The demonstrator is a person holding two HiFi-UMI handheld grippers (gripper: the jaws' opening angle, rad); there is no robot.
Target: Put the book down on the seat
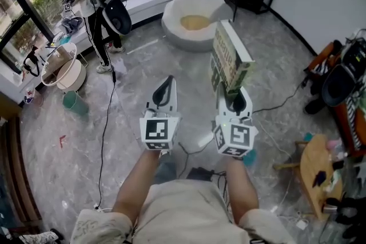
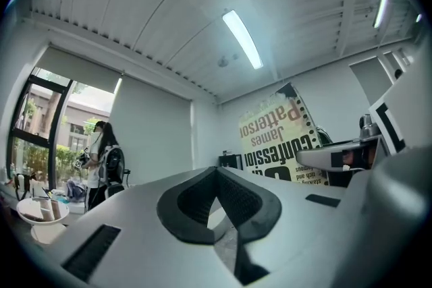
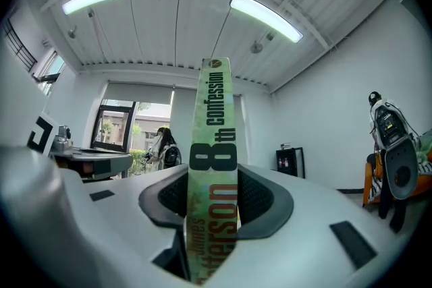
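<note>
**Book up in the right claw, well short of the seat**

The right gripper [image 1: 233, 95] has its 2 jaws closed on a paperback book [image 1: 230, 59], 1 pad on each cover, near the bottom of the spine. Seen along those jaws, the right gripper [image 3: 216, 193] has the green spine of the book [image 3: 214, 165] facing back at it and standing almost upright, with "8th Confession" and "James Patterson" running along it. The book sits in the air over the grey marbled floor [image 1: 137, 66], its top edge tipped a little toward the far wall.

The left gripper [image 1: 165, 87] is level beside it, just apart, with nothing in it. Looking along the left gripper [image 2: 217, 177], the 2 dark pads meet at the tip. The book's front cover [image 2: 283, 138] shows off to that side.

The seat [image 1: 171, 19], a round white tub chair with a yellow cushion [image 1: 195, 22], stands on the floor beyond the book and well apart from it. Over by the window another person [image 1: 86, 0] stands with gear on their back.
</note>
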